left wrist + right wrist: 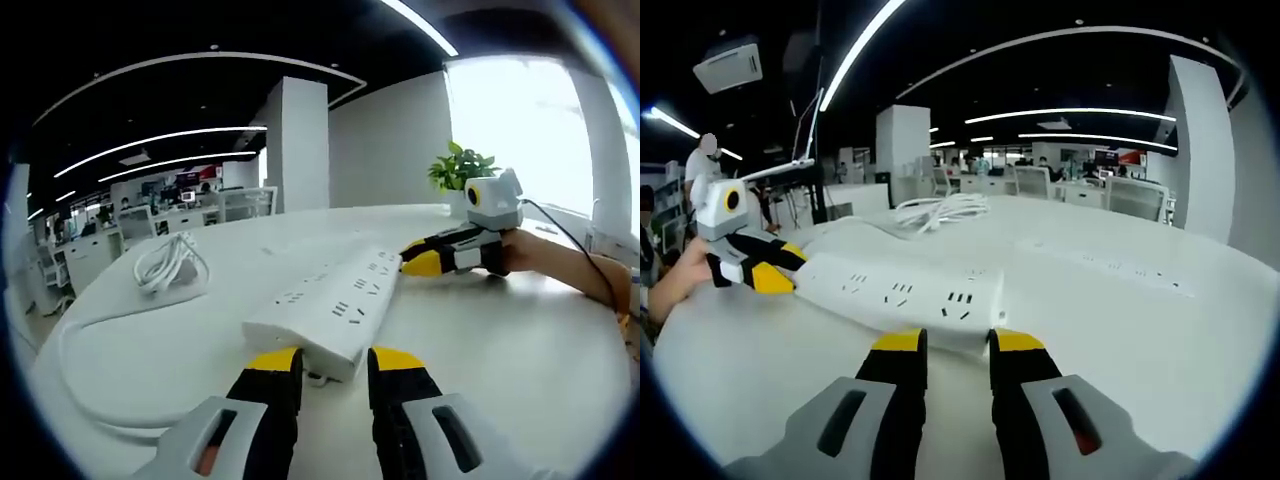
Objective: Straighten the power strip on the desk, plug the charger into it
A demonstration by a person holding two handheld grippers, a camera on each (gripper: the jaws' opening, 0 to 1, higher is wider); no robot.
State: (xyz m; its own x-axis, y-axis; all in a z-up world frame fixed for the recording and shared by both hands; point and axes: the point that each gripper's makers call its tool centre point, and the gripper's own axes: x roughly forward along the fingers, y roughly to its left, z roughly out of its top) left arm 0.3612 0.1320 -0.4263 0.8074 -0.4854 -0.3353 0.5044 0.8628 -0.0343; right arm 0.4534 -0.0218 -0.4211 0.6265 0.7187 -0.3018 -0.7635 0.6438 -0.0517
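A long white power strip (pixel 335 300) (pixel 905 290) lies on the round white desk (pixel 500 360) (pixel 1120 340). My left gripper (pixel 336 362) is open, its yellow tips at the strip's near end, which is wider than the gap between them. In the right gripper view that same gripper (pixel 780 265) sits against the strip's left end. My right gripper (pixel 959 342) is open too, its tips just short of the strip's long side. From the left gripper view it (pixel 420 258) is at the strip's far end. A coiled white cable bundle (pixel 168 265) (pixel 940 210) rests farther back.
The strip's thick white cord (pixel 85 335) loops along the desk's left edge. A potted plant (pixel 460 168) stands by the window. A person's hand (pixel 545 258) (pixel 675 285) holds each gripper. A faint flat strip shape (pixel 1105 265) lies on the desk. Office desks and chairs are behind.
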